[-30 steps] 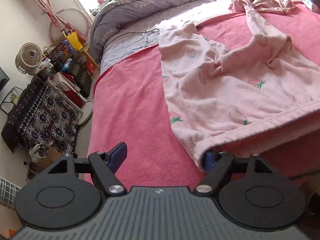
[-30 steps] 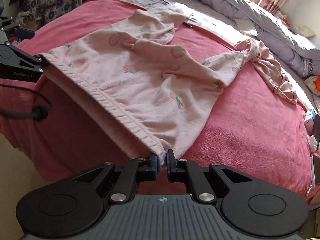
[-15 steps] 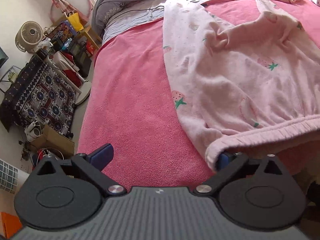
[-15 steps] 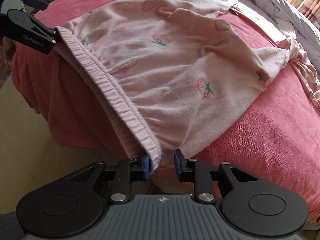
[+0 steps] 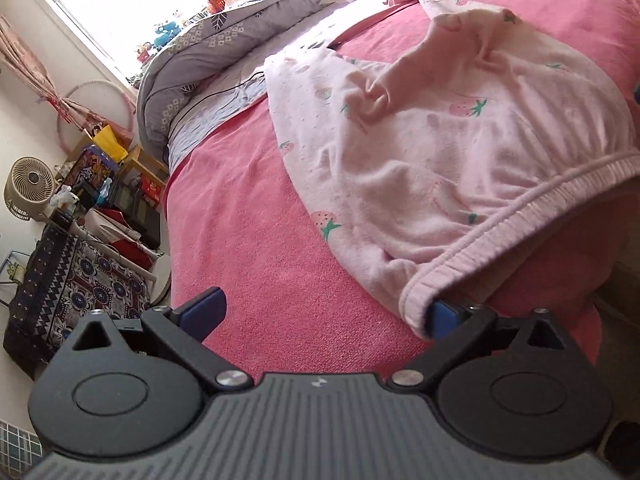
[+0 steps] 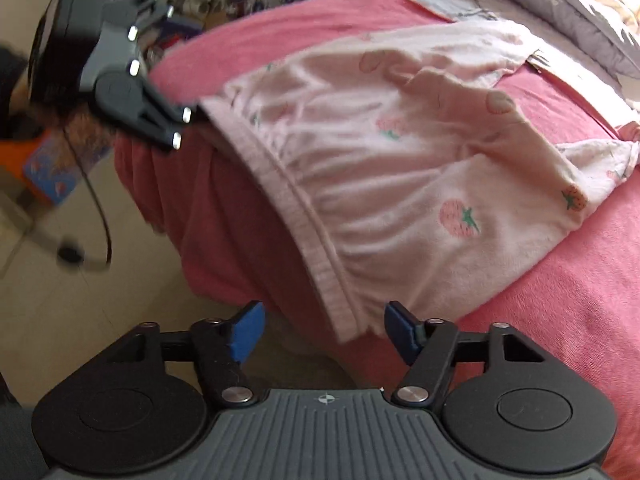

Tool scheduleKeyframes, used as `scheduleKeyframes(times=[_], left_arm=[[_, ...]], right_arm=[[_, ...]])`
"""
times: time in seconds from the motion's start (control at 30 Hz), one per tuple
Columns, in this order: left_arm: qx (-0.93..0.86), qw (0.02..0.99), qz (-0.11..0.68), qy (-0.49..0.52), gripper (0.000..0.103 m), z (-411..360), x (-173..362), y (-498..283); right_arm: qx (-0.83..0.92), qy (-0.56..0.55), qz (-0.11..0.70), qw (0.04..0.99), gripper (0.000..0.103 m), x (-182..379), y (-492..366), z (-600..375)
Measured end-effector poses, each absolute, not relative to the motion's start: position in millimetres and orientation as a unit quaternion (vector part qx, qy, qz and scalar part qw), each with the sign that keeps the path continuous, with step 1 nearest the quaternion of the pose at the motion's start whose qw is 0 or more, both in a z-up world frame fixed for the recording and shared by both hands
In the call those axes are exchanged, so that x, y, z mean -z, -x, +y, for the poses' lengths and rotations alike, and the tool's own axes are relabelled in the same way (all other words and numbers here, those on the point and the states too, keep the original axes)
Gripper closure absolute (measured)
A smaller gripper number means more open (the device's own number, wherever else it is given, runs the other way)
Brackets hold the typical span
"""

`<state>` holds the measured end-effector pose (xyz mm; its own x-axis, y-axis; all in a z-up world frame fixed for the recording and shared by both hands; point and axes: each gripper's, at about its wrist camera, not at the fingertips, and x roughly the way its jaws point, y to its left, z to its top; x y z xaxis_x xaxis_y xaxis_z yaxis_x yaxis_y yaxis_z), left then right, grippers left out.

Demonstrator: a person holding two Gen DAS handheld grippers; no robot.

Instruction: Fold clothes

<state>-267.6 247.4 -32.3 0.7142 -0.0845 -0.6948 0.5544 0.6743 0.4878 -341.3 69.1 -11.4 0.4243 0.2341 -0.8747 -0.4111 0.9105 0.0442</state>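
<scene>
Pink strawberry pyjama bottoms (image 6: 400, 184) on red blanket (image 5: 248, 216), left tool (image 5: 320, 316) and right tool (image 6: 322, 330) both open, unclamped

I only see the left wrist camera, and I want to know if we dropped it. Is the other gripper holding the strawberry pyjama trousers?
Observer: No. The right gripper is open. Its jaws have just been opening, and one end of the strawberry pyjama trousers waistband hangs loose between them, unpinched.
Operator: Where does that end hang?
Observer: Over the edge of the pink bedspread, above the floor.
Operator: Can you see my gripper from there?
Observer: Yes. The left gripper is at the waistband's far end, by the bed's corner.
</scene>
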Motion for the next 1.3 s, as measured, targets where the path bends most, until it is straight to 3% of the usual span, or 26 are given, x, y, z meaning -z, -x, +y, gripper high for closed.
scheduleKeyframes(times=[0.1,0.27,0.3,0.4,0.53,0.73,0.93,1.07,1.23,1.3], left_arm=[[0.186,0.86,0.36,-0.309,0.002,258.0,20.0,265.8],[0.141,0.863,0.421,-0.239,0.001,288.7,6.4,269.6],[0.125,0.863,0.432,-0.23,0.001,296.1,5.0,271.3],[0.044,0.867,0.455,-0.197,0.002,321.0,-0.8,271.6],[0.019,0.893,0.434,-0.116,0.003,322.6,-29.3,259.9],[0.119,0.899,0.409,-0.1,0.003,213.1,-40.7,228.6],[0.139,0.878,0.442,-0.119,0.002,99.0,-8.0,193.7],[0.068,0.842,0.513,-0.153,0.002,56.9,37.4,165.2],[0.001,0.823,0.561,-0.096,0.0,60.5,49.0,155.4],[-0.01,0.817,0.569,-0.093,0.0,59.3,49.2,154.6]], right_arm=[[-0.185,0.103,0.462,0.861,0.068,11.6,309.6,97.2],[-0.211,0.158,0.493,0.829,0.07,46.2,301.1,134.2],[-0.227,0.17,0.496,0.821,0.056,47.7,310.1,139.1],[-0.277,0.215,0.488,0.799,0.042,45.1,331.7,144.4],[-0.279,0.106,0.502,0.812,0.047,22.4,311.8,105.1],[-0.147,-0.095,0.491,0.853,0.047,-13.6,244.3,-35.4],[0.023,-0.07,0.45,0.89,0.045,-28.9,154.1,-202.9],[0.074,-0.049,0.42,0.903,0.043,-29.0,74.3,-285.0],[0.083,-0.019,0.384,0.919,0.034,-22.8,-22.1,-322.4],[0.089,0.007,0.365,0.927,0.024,-15.6,-56.5,-317.5]])
